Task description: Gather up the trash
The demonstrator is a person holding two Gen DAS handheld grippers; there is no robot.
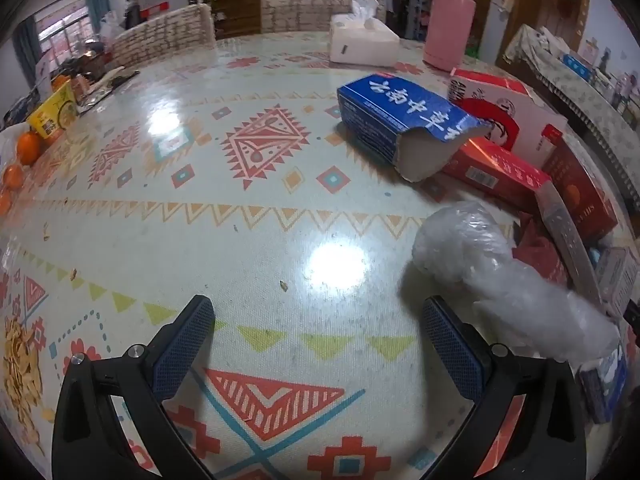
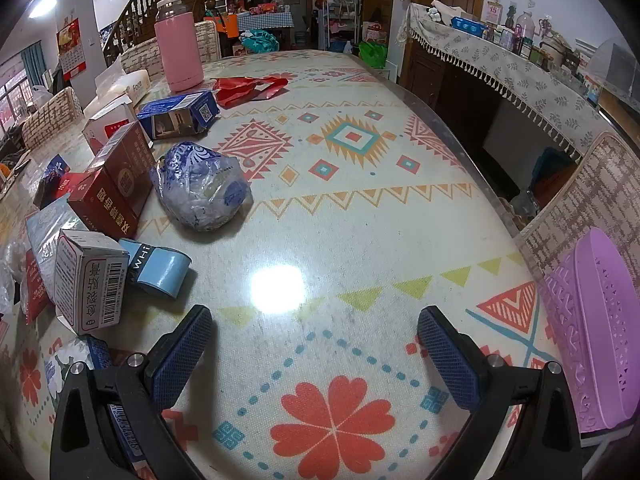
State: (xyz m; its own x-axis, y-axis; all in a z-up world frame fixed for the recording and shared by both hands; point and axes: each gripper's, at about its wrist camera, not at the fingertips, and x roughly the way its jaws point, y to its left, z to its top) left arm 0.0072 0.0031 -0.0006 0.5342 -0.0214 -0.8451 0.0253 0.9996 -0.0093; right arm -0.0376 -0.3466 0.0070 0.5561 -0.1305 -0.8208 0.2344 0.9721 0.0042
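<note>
Trash lies on a patterned table (image 1: 256,216). In the left wrist view a crushed blue carton (image 1: 404,124), red boxes (image 1: 496,172) and a clear crumpled plastic bag (image 1: 492,268) sit to the right. My left gripper (image 1: 318,328) hangs open over bare tablecloth, its right finger just beside the bag. In the right wrist view a crumpled blue-and-clear plastic bag (image 2: 202,186), red boxes (image 2: 116,184), a white box (image 2: 90,280) and a light blue wrapper (image 2: 158,270) lie at the left. My right gripper (image 2: 316,338) is open, nothing between its fingers.
A pink bottle (image 2: 178,50), a tissue box (image 1: 362,42) and a red wrapper (image 2: 250,88) stand farther back. Oranges (image 1: 26,148) and chips (image 1: 20,364) lie at the left edge. A purple perforated basket (image 2: 596,340) sits at the table's right edge, by a chair (image 2: 592,196).
</note>
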